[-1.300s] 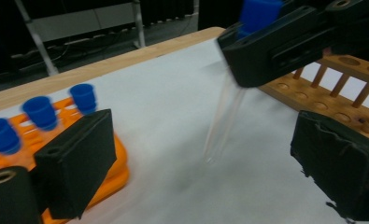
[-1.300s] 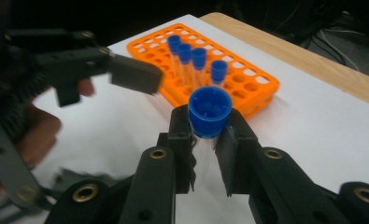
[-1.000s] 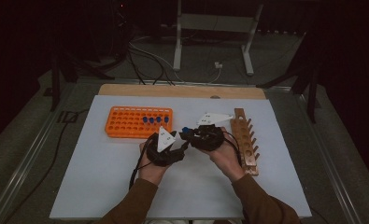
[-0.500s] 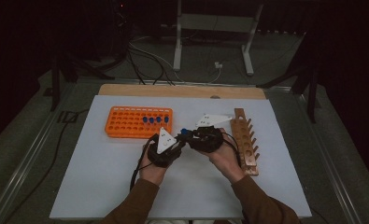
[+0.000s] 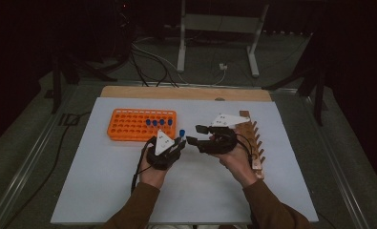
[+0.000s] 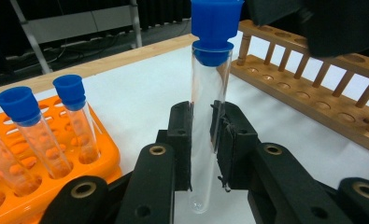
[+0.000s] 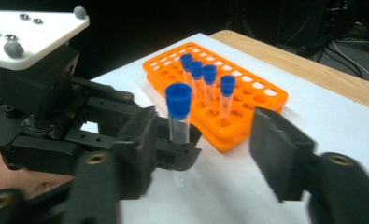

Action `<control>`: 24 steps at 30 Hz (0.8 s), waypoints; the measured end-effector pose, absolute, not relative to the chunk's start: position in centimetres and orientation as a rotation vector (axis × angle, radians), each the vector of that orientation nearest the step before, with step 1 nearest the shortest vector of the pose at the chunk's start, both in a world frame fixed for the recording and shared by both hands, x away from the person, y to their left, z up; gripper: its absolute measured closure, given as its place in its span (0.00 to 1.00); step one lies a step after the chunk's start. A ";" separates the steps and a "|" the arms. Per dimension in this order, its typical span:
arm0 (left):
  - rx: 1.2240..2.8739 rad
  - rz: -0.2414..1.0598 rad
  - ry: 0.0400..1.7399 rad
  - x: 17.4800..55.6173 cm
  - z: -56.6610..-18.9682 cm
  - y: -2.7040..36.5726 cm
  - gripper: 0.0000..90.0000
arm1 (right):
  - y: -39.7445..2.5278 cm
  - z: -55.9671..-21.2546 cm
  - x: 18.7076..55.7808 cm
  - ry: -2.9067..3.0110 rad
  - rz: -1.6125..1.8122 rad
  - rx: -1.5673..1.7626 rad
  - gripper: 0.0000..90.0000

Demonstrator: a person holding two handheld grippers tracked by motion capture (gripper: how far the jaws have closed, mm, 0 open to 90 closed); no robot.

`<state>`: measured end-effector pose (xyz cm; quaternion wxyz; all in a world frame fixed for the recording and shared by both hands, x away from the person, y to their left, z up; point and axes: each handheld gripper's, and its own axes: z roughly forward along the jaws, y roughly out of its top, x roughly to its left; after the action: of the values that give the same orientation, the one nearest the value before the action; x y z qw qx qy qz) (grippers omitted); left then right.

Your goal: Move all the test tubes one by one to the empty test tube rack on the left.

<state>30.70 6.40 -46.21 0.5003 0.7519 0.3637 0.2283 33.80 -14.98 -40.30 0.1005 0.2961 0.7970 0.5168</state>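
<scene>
1. While it hovers over the white table (image 5: 105, 191), the left gripper (image 6: 202, 140) clamps a clear tube (image 6: 209, 116) upright between its black pads, the jaws narrowed onto the glass.
2. That tube is a smooth, round-bottomed cylinder with a blue cap (image 6: 216, 23); it hangs just above the table, between the orange rack (image 5: 129, 125) and the wooden rack (image 5: 254, 143).
3. Close beside it, the right gripper (image 5: 194, 134) stands with jaws spread wide, holding nothing, their tips just short of the tube.
4. Four blue-capped tubes (image 7: 205, 77) stand in the perforated plastic orange rack; the wooden rack has dowel posts and round holes.
</scene>
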 end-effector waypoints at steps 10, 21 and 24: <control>1.807 0.551 0.876 30.6 -45.9 6.9 0.87 | -16.7 -40.4 33.6 2.282 1.459 0.912 0.17; 1.799 0.534 0.880 30.6 -45.7 7.6 0.87 | -19.5 -41.5 33.4 2.228 1.422 0.974 0.07; 1.799 0.529 0.878 30.6 -45.6 7.8 0.87 | -20.2 -41.6 33.1 2.213 1.400 0.970 0.05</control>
<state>30.60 7.76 -45.60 0.5103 0.7472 0.3645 0.2199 33.14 -20.17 -41.59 0.1740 0.3420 0.7804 0.4937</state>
